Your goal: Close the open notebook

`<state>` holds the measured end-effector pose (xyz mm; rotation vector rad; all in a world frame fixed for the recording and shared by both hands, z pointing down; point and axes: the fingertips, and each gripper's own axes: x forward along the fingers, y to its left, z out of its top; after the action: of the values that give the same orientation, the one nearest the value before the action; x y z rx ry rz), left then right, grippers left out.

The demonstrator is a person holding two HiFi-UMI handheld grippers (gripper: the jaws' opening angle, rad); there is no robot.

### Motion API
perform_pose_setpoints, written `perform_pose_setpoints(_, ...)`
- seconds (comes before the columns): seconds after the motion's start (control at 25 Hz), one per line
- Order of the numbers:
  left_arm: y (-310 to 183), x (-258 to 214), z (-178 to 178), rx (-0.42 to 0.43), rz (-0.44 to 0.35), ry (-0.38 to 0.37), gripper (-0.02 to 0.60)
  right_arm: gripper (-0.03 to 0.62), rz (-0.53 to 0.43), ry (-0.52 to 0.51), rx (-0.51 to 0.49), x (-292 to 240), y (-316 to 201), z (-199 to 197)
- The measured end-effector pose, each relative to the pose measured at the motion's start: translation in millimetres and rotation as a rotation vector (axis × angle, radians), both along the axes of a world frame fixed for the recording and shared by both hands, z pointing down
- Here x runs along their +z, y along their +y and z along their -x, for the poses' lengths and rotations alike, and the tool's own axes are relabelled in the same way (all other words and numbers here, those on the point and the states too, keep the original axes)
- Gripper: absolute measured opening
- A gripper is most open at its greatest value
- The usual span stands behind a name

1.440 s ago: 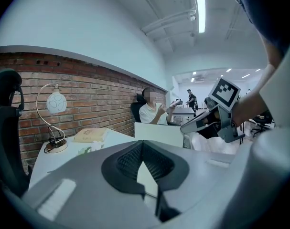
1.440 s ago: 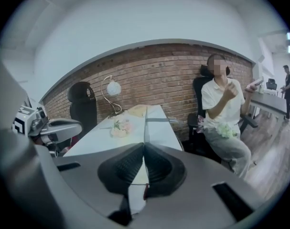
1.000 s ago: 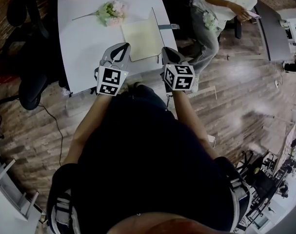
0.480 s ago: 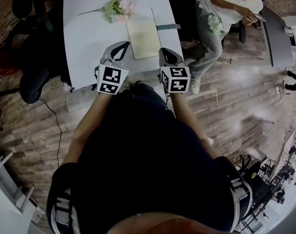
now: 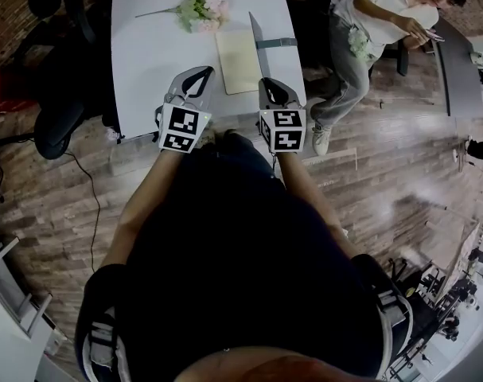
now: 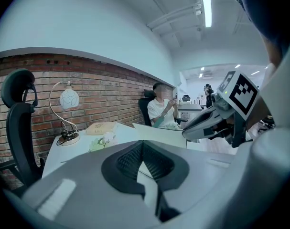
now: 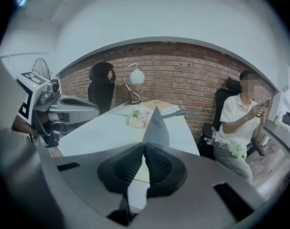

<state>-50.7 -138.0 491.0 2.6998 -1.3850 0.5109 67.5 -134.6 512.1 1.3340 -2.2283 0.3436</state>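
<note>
Notebook (image 5: 238, 62) sits near the table's (image 5: 153, 46) near-right corner, cover standing upright. Left tongs (image 5: 201, 73) and right tongs (image 5: 266, 83) are both pressed together and empty. I'd nudge the cover's outer face with the right tongs and tip it slowly onto the page.

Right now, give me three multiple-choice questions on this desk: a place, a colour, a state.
1. Where are the flowers? A) on the table beyond the notebook B) on the floor C) in a gripper
2. What colour is the table? A) black B) white C) green
3. How is the notebook's cover? A) shut flat B) torn off C) standing upright
Answers: 1 A, they lie farther along the table than the notebook; 2 B, its bare surface is white; 3 C, the cover rises upright off the notebook.
</note>
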Motion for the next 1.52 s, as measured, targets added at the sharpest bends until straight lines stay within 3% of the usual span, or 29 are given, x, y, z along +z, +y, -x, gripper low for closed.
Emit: perform_pose_setpoints(1.52, 12.1, 13.4, 35.3, -0.081, 0.036, -0.033, 0.006, 0.021, 0.033, 0.144, -0.178, 46.5, 7.9, 52.9)
